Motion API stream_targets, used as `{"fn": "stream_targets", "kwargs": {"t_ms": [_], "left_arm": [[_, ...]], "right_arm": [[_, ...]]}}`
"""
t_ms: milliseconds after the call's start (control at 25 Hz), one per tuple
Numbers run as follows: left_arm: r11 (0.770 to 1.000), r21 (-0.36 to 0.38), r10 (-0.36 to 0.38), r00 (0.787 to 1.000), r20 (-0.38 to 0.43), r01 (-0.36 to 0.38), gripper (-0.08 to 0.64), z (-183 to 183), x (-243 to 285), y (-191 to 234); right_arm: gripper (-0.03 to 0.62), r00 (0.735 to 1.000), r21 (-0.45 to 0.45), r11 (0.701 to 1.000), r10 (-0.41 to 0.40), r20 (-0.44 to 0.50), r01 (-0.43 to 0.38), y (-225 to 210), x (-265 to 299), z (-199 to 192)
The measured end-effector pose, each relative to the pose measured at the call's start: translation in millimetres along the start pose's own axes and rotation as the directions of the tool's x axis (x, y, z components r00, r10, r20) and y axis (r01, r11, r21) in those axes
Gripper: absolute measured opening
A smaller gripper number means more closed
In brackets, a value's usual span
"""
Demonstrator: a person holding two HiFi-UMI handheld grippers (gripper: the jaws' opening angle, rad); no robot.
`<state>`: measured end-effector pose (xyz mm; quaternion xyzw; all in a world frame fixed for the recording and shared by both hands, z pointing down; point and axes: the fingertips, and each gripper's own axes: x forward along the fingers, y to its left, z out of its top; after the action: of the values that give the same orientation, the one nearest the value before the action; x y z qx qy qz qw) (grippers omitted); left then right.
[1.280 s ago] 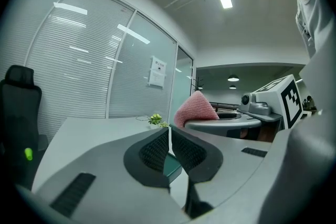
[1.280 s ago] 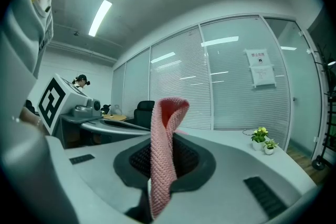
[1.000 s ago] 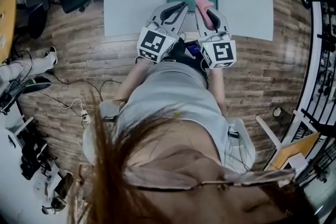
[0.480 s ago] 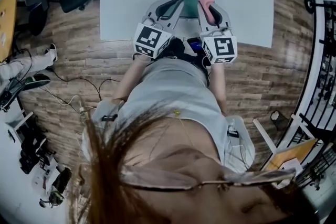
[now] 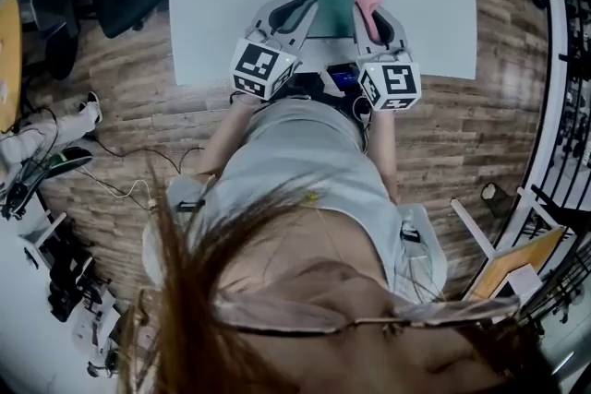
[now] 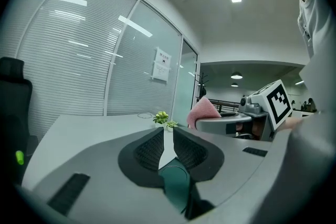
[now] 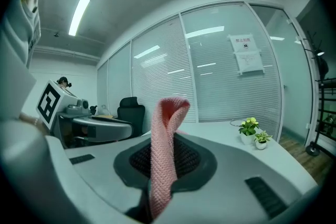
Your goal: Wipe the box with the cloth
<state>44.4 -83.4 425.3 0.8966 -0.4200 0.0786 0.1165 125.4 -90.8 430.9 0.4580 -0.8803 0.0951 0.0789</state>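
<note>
Cloth pinched in right tongs, left tongs narrow and empty, we should lay it flat on the box.

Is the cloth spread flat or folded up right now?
Folded: the pink cloth stands doubled over as a narrow strip, clamped between the right gripper's jaws.

Office: blind-covered glass partition, swivel chair.

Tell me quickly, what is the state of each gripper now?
Left gripper: jaws closed, holding nothing.
Right gripper: jaws closed on the pink knitted cloth.
</note>
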Motion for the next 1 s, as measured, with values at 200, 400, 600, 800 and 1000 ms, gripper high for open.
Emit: {"fn": "stream_targets", "kwargs": {"t_ms": [200, 400, 600, 800, 1000], "left_arm": [[0.998, 0.007, -0.056, 0.998, -0.032, 0.056, 0.081, -2, 8, 8], [0.997, 0.005, -0.082, 0.994, -0.074, 0.082, 0.097, -12, 11, 21], [0.996, -0.013, -0.086, 0.987, -0.135, 0.085, 0.13, -35, 4, 43], [0.996, -0.026, -0.09, 0.973, -0.212, 0.087, 0.169, -64, 3, 55], [0.995, -0.054, -0.097, 0.946, -0.309, 0.085, 0.212, -106, -8, 76]], "right_arm": [[0.038, 0.999, 0.002, 0.999, -0.046, -0.022, 0.046, -7, 10, -3], [0.038, 0.993, -0.033, 0.996, -0.081, -0.08, 0.079, -9, 22, -13], [0.038, 0.978, -0.067, 0.992, -0.117, -0.171, 0.107, -9, 37, -35], [0.038, 0.956, -0.088, 0.987, -0.154, -0.248, 0.136, -26, 42, -60], [0.038, 0.932, -0.087, 0.98, -0.199, -0.304, 0.181, -39, 54, -85]]}}
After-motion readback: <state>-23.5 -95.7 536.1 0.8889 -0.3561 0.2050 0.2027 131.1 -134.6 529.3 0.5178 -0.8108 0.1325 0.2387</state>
